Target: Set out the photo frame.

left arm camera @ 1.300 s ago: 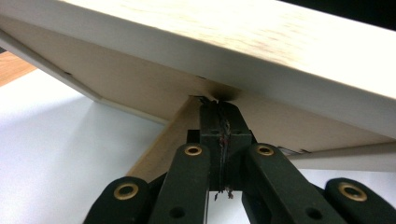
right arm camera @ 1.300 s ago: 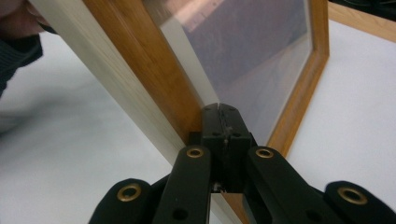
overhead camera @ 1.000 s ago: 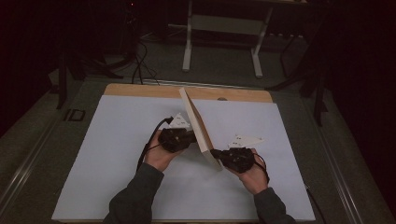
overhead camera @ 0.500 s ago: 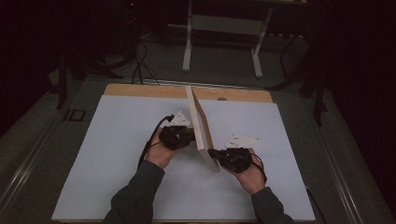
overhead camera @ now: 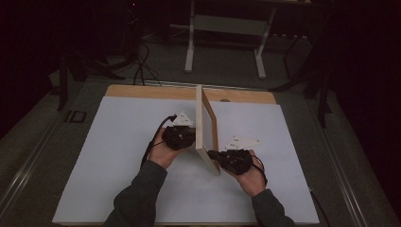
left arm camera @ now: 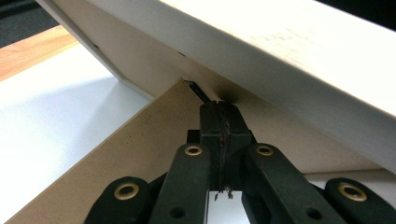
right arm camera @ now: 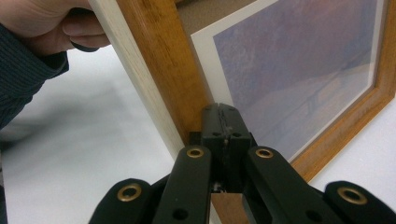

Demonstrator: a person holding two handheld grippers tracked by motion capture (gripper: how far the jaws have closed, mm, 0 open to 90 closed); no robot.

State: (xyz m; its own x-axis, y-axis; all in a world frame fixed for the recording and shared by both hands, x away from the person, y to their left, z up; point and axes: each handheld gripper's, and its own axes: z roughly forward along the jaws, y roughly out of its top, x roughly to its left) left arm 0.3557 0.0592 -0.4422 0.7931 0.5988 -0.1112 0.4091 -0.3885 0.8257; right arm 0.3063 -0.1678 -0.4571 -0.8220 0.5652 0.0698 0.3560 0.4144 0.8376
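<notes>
Your picture frame (overhead camera: pixel 206 126) stands on edge at the white mat's (overhead camera: pixel 118 156) middle. The left gripper (left arm camera: pixel 219 109), jaws together, presses its back by the stand flap (left arm camera: pixel 116 177); the right gripper (right arm camera: pixel 219 114) – also closed – braces the wooden front. Keep both pushes balanced – swing the flap out before letting go.

"ID" in pale letters on the dark floor strip (overhead camera: pixel 75 116) beside the table
</notes>
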